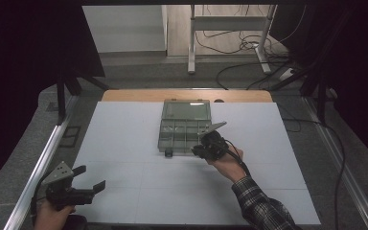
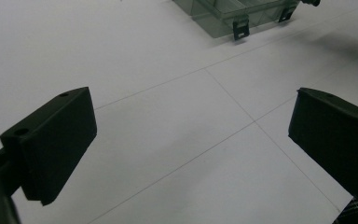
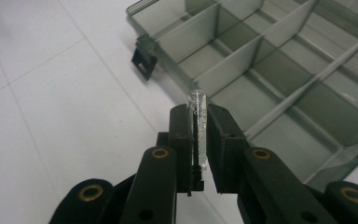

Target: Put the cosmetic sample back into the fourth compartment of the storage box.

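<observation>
Riding close, right gripper (image 3: 199,140) view reveals jaws clamping a clear tube (image 3: 198,122); left gripper (image 2: 191,135) jaws gape.

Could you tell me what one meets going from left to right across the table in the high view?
Left gripper, jaws apart, at the near left corner → compartment box with its lid open → right gripper at the box's near right corner, shut on a small clear tube.
</observation>
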Motion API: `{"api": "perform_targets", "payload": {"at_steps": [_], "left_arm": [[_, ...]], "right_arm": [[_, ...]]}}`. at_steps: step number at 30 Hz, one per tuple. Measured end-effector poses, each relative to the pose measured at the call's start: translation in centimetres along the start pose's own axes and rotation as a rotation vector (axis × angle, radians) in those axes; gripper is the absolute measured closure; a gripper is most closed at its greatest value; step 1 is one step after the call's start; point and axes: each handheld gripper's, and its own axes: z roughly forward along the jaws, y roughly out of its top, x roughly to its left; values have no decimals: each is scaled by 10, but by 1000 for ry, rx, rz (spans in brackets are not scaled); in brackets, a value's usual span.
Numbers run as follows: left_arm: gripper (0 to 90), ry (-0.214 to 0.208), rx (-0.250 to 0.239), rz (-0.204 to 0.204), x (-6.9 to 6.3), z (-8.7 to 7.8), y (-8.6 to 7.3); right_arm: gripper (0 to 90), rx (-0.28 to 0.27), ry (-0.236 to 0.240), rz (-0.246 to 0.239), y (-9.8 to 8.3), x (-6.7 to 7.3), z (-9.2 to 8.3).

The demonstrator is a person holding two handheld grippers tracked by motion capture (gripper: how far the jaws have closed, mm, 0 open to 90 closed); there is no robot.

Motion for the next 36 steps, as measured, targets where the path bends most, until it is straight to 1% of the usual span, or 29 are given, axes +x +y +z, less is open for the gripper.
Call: {"api": "perform_targets", "payload": {"at_steps": [7,14,22,29,36], "left_arm": [[13,0,1,-1,0,0,0],[13,-1,2,-2,0,0,0],[14,-2,2,-4,0,0,0],[14,-5,2,-8,1,0,0],[14,-7,4,-8,1,1,0]], "right_arm": [[795,-15,-18,13,6,-10,1],[795,-19,-48,23,9,-21,3],[795,-44,-78,56,13,-36,2],[795,-51,-106,85,17,-50,3],[795,-61,-123,94,22,-59,4]]}}
